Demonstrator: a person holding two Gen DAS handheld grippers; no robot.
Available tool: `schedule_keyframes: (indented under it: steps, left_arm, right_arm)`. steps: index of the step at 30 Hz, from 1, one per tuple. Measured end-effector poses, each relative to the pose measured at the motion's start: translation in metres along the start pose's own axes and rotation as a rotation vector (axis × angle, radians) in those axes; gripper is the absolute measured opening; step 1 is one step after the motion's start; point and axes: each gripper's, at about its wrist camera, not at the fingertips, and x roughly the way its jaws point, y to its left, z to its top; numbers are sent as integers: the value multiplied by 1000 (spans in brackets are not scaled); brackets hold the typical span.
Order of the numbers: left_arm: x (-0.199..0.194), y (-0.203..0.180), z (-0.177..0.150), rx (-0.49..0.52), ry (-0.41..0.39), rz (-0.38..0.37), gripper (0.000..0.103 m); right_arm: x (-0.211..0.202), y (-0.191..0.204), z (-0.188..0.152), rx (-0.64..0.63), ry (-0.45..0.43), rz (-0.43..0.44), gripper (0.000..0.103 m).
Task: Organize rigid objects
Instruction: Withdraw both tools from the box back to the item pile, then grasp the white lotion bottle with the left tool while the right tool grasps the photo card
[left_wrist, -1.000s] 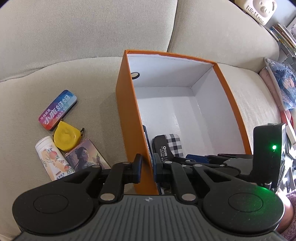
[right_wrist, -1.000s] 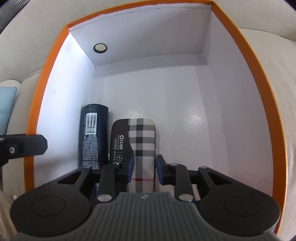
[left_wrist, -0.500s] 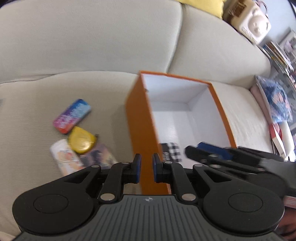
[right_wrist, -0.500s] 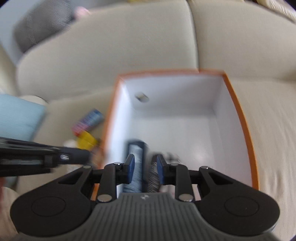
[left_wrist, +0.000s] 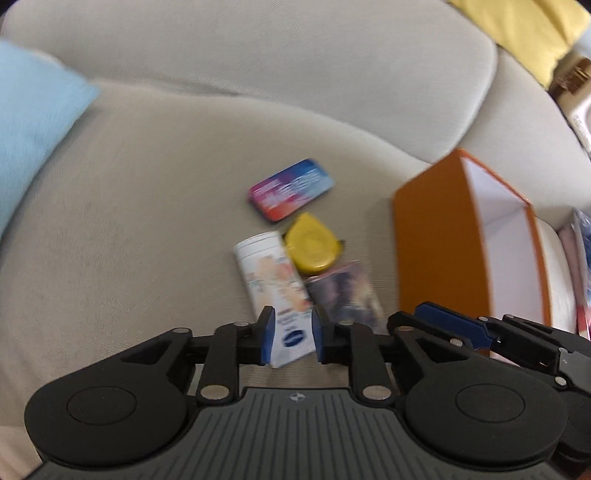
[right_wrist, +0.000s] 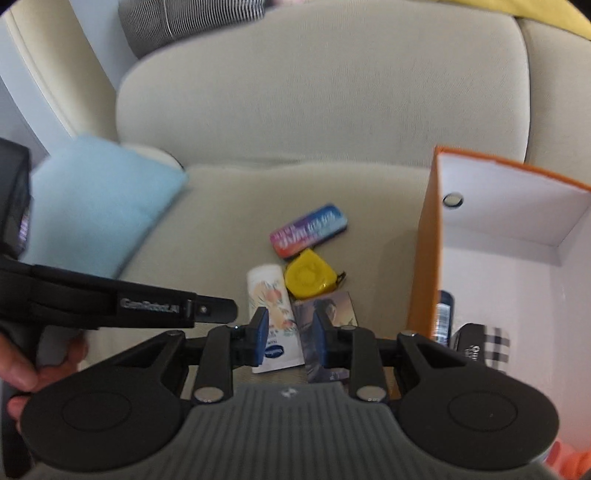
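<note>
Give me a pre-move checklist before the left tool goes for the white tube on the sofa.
1. Left tool free of load: ok, jaws opening with nothing gripped.
2. Tube lined up: ok, its near end shows between the left pads.
3. Room beside the tube: not ok, the yellow tape measure and card crowd its right side.
4. Right tool clear of the path: cannot tell, it is empty but hovers over the same pile.
5. Box has space: ok, only two items show inside.
6. Tool height above the tube: cannot tell, blurred.

Each hand-held gripper (left_wrist: 289, 336) is matte black with a ribbed grey base, silver rivets and 2 blue-padded fingers (right_wrist: 261, 332).
</note>
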Motion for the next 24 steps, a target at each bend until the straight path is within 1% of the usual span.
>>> schedule_keyframes:
  steps: [1, 4, 7, 9, 10, 11, 12, 14, 16, 17, 19, 22, 24]
  left_arm:
    - [6, 6, 0, -12, 5, 1, 26]
    - [27, 21, 0, -66, 25, -7, 35]
    - [45, 32, 2, -108, 43, -5, 42]
    - [54, 36, 1, -127, 51, 3, 43]
    - [58, 38, 0, -136, 59, -1, 45]
    - [61, 41, -1, -151, 61, -28, 53]
    - [63, 41, -2, -158, 64, -39, 54]
    - [66, 39, -2, -142, 59, -42, 58]
    - [69, 36, -2, -125, 54, -45, 58]
    - [70, 34, -2, -116, 53, -50, 58]
    - [72, 33, -2, -120, 45, -62, 56]
    - [72, 30, -1, -129, 33, -71, 47]
    - [72, 30, -1, -134, 27, -73, 46]
  right_arm:
    - [11, 1, 1, 1, 17, -26, 28]
    - [32, 1, 1, -4, 50, -66, 28]
    - [50, 5, 1, -58, 81, -120, 28]
    - [58, 4, -1, -76, 107, -149, 28]
    - [63, 3, 0, -83, 125, -173, 28]
    - [68, 1, 0, -87, 137, -190, 28]
    - [72, 0, 0, -89, 147, -198, 28]
    - [74, -2, 0, -97, 161, -193, 29]
    - [77, -2, -1, -107, 172, -198, 37]
    - [77, -2, -1, -113, 170, -197, 38]
    - [79, -3, 0, -122, 168, -204, 38]
    - [88, -1, -1, -136, 173, -213, 39]
    - [88, 0, 0, -142, 173, -211, 39]
